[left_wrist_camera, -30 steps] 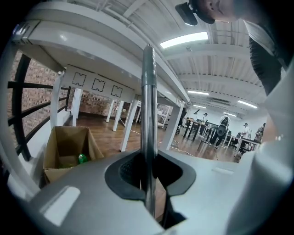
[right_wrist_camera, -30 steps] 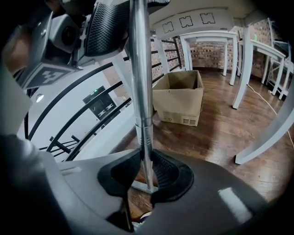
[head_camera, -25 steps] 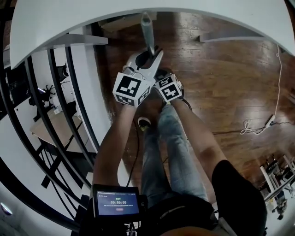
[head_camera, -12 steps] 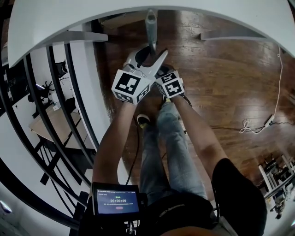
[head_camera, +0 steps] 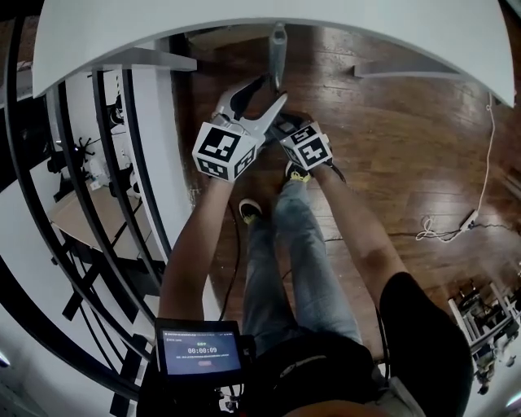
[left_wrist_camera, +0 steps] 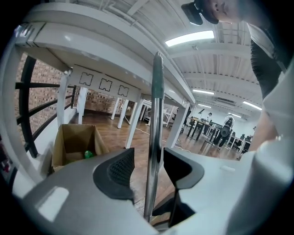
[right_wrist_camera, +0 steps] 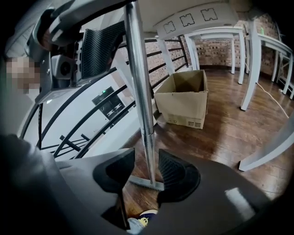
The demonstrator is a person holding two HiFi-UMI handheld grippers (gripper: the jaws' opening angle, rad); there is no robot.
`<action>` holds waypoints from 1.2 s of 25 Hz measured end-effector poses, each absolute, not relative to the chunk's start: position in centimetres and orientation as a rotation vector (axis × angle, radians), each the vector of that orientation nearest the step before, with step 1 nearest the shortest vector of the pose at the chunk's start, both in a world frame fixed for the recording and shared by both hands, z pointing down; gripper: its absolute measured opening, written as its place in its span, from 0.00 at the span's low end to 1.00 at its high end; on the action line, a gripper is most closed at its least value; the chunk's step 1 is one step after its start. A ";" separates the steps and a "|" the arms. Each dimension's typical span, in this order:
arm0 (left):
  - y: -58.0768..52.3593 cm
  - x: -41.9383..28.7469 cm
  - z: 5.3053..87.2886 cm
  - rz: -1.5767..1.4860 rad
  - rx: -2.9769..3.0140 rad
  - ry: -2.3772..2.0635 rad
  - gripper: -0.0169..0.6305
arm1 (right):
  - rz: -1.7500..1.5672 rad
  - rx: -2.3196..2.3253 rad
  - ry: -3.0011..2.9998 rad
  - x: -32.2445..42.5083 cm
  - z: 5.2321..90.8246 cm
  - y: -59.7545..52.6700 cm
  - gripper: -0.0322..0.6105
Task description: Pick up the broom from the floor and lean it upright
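So on my feed the broom (head_camera: 278, 47) is standing upright right in front of the person's feet. Its silver handle (left_wrist_camera: 155, 133) runs straight up between both sets of jaws, and its flat head (right_wrist_camera: 146, 182) is down on the wooden floor (head_camera: 391, 138). The left gripper (left_wrist_camera: 149, 160) is higher up the handle and the right gripper (right_wrist_camera: 145, 161) lower, and the 2 look nearly touching in the head view. Both are opening up. The left pads sit either side of the handle with a sliver of gap on each side, same deal on the right, so neither is actually pinching it. The top of the handle comes up next to the edge of the white table (head_camera: 244, 16), but I can't tell if it's resting on it. A cardboard box (right_wrist_camera: 183, 97) sits on the far floor past the broom, and there's a black railing (left_wrist_camera: 28, 105) on the left.
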State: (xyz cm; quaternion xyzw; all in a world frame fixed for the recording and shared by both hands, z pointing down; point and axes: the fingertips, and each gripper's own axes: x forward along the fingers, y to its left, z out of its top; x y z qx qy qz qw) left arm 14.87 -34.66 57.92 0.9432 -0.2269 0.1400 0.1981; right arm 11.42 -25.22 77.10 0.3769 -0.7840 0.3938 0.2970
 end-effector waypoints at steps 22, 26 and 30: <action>-19.5 0.5 41.7 0.458 2.460 -1.042 0.05 | 0.847 1.165 -2.253 16.0 54.6 -17.0 0.06; -13.2 -0.6 35.9 0.340 2.503 -1.048 0.05 | 0.783 1.220 -2.312 13.8 47.9 -11.6 0.06; -3.9 -2.5 32.5 0.312 2.521 -1.065 0.05 | 0.668 1.217 -2.341 10.1 42.8 -2.4 0.06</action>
